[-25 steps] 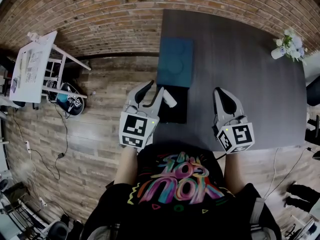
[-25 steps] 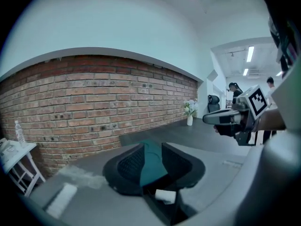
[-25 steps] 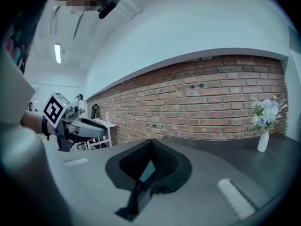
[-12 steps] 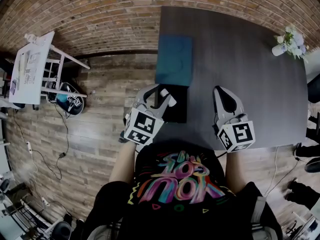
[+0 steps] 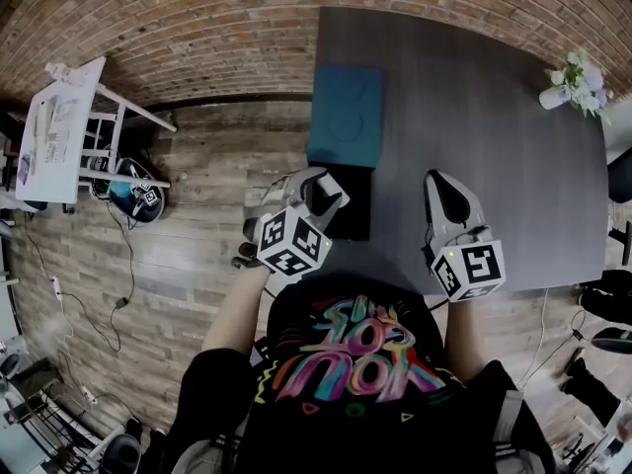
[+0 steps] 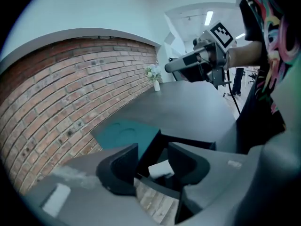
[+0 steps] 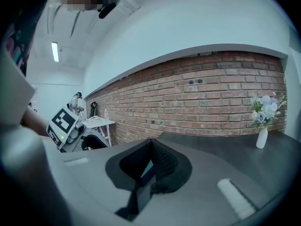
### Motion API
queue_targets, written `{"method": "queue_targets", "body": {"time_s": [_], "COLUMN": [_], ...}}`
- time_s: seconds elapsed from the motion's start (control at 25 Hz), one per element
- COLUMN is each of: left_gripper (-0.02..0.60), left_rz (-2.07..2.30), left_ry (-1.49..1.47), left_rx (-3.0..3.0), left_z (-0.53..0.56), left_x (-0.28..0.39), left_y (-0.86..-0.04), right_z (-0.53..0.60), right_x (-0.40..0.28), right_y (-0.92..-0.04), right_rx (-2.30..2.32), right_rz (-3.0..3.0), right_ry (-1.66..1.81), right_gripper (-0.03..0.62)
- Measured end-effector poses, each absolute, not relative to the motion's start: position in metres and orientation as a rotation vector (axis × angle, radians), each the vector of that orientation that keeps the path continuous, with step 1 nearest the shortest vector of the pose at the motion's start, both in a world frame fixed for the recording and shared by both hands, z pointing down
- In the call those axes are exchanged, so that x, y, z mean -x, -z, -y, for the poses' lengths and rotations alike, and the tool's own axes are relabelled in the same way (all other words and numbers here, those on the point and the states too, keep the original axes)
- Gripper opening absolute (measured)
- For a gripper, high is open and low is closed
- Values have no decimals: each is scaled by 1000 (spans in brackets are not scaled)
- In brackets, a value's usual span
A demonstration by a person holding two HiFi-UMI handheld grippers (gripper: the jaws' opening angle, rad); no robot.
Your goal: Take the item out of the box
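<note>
**Colleague:** Where's the item, and what are your tools doing?

**Me:** It's a small white block [image 6: 160, 169] lying inside the open black box [image 5: 352, 215], which sits at the near-left corner of the worktop [image 5: 474, 117]. My left tool [image 6: 153, 149] is angled down into the box. Its jaws have just been opening and now stand wide, one on either side of the block. I see neither pad pressing on it, so I don't have it yet. My right tool [image 5: 440, 184] hangs over bare worktop, well apart from the box, with its jaws drawn together and nothing in them.

**Colleague:** How do you expect it to handle?

**Me:** Light, I'd judge, and fairly stiff. It has flat faces, like a little carton or a foam piece, but I can't tell which. I'd take it across two opposite flat sides near its middle, squeezing gently so it neither crushes nor tips. The box may be the touchier part. It looks light too and sits close to the worktop's edge, so a snagged wall could drag it along with the block.

**Colleague:** Anything in the way?

**Me:** Mainly the box walls, which rise just beside my open jaws, so the lift should go straight up. The teal lid [image 5: 346, 117] lies flat just beyond the box; I can't tell whether they touch. The vase of flowers [image 5: 573, 82] stands at the far right corner, well clear. A white side table [image 5: 69, 131] is off on the floor to the left.
</note>
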State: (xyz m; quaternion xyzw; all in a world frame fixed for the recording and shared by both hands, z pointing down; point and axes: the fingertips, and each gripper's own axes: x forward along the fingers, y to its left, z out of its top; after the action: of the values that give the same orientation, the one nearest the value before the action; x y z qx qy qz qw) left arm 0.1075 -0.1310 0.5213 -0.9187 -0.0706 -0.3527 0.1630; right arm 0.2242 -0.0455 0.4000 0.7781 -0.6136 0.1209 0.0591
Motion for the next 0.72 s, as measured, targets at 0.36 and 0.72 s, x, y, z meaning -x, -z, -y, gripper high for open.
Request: {"method": "queue_targets", "body": {"time_s": [0.36,0.72], "left_gripper": [199,204], "left_rz": [406,636], "left_ry": [1070,1165], "left_rx": [2343,2080], "left_z": [123,110], "left_x": [-107,-107], "left_y": [-554,-592], "right_z": [40,40], "right_x": [-225,-228], "right_y": [-405,-404], "right_rx": [-2356,-2355], "right_rz": [1842,1838], "right_ry": [-384,-385], "right_gripper": [2,2]}}
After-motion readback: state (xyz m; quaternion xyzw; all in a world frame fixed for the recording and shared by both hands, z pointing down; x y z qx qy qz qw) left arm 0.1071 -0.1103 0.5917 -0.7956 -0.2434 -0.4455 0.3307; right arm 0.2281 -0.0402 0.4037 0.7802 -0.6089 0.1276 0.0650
